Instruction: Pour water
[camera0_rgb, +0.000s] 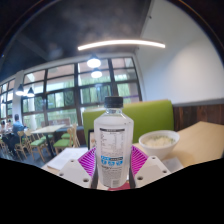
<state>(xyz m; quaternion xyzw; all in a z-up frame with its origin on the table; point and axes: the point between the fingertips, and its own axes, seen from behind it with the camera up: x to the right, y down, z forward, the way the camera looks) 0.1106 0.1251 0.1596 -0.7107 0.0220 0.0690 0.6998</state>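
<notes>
Big cafe-type room here, wall of windows (70, 95) at the back, a green booth seat (150, 115), a long ceiling light (120, 44) overhead. On my end the fingers (112, 165) are pinching a clear water bottle (112, 140), pink pads (92, 160) pressed on both sides of its label. Bottle stands upright, long axis vertical, white cap (113, 101) apparently on. The bit that matters: a white bowl (158, 142) sits on the surface (205, 140) just ahead and off to the right of the bottle. So I reckon the pour means swinging right and tipping the neck over that rim. Cap could be a problem first.
</notes>
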